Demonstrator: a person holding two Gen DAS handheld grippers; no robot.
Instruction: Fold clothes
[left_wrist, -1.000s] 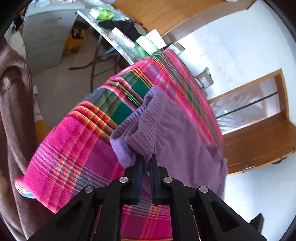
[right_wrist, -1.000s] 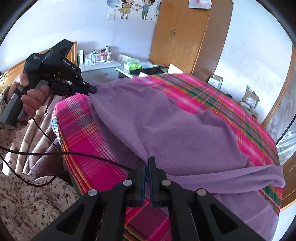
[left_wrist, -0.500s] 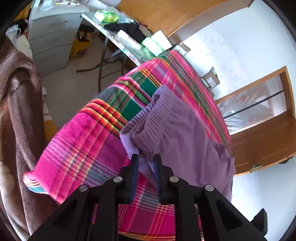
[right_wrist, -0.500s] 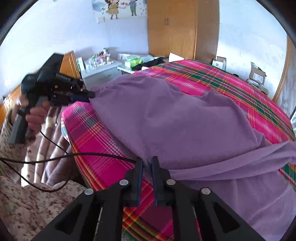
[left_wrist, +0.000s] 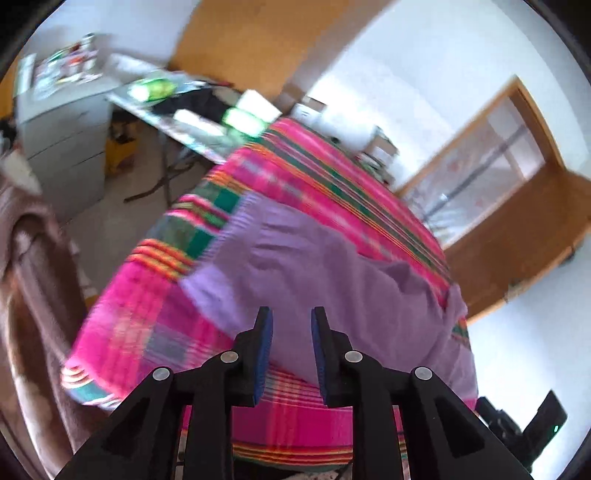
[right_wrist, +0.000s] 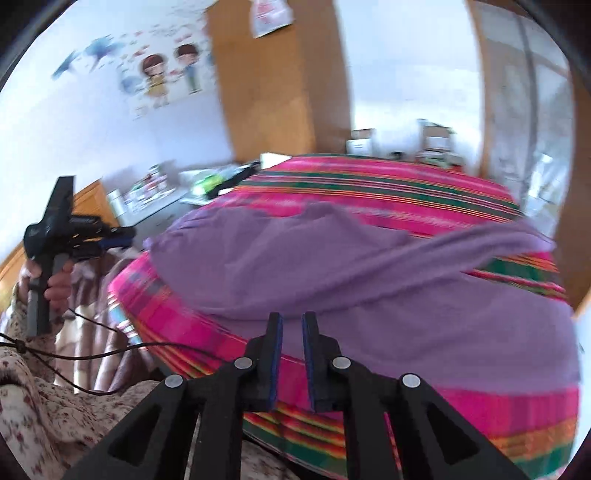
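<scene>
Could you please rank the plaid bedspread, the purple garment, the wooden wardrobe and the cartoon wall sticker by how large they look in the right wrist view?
1. purple garment and plaid bedspread: alike, unsure, since the garment hides much of it.
2. wooden wardrobe.
3. cartoon wall sticker.

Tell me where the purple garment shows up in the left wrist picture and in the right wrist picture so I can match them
Left wrist view: the purple garment lies centre to lower right on the plaid bedspread, just beyond the fingertips.
Right wrist view: the purple garment spreads across the middle, from centre left to the right edge.
Shared landmark: the wooden wardrobe against the white wall, beyond the bed.
</scene>
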